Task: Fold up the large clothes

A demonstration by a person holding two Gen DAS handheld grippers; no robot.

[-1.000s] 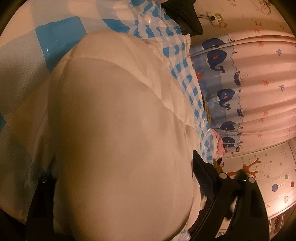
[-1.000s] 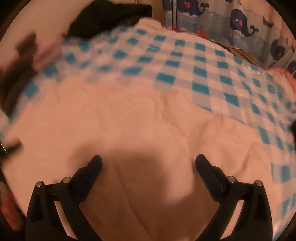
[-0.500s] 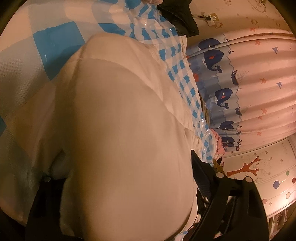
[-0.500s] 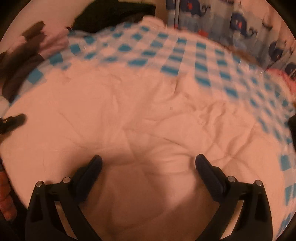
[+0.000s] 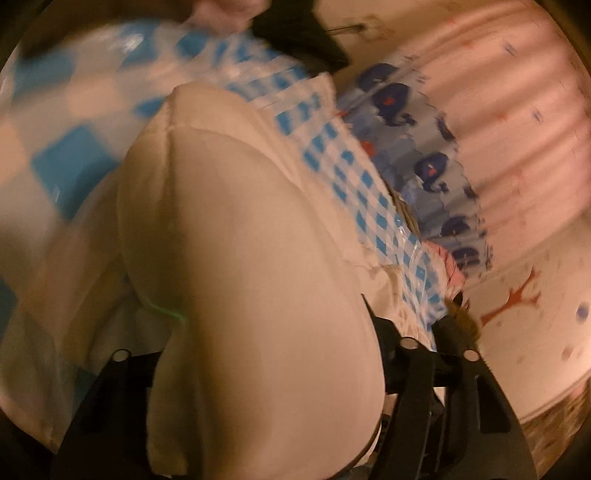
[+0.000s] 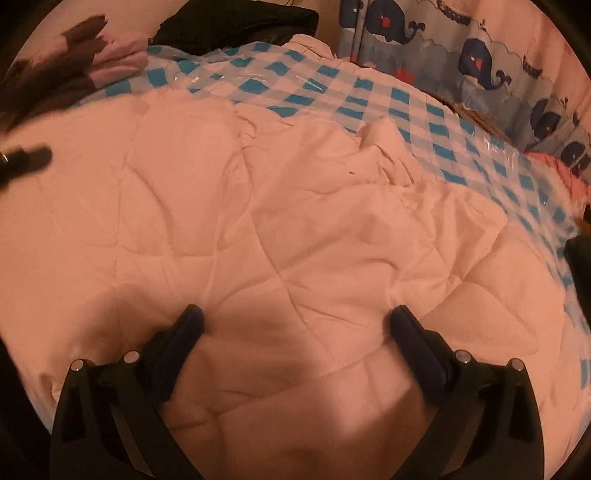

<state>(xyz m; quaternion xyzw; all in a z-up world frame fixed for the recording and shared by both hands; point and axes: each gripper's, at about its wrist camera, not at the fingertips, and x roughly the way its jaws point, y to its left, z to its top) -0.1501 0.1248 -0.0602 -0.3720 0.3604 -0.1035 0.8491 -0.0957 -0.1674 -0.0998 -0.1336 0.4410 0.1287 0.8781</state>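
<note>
A white quilted comforter (image 6: pixel 295 221) lies spread over a blue-and-white checked cover (image 6: pixel 369 99). In the left wrist view a thick fold of this comforter (image 5: pixel 240 258) bulges up between the fingers of my left gripper (image 5: pixel 266 325). Its jaws are closing and squeeze the fold; the left fingertip is hidden behind the cloth. The picture is blurred by motion. My right gripper (image 6: pixel 297 317) hovers open just above the comforter's near part, nothing between its fingers. A black finger (image 6: pixel 26 158) of the other gripper shows at the left edge of the right wrist view.
A curtain with blue whales (image 6: pixel 480 62) hangs behind the far right side of the bed. Dark clothes (image 6: pixel 240 22) and a pink garment (image 6: pixel 118 59) lie at the far left corner. More pink cloth (image 6: pixel 569 173) sits at the right edge.
My left gripper has narrowed onto the comforter fold, risen and rolled. The right gripper has slid along the comforter; creases and a bunched corner now show ahead of it.
</note>
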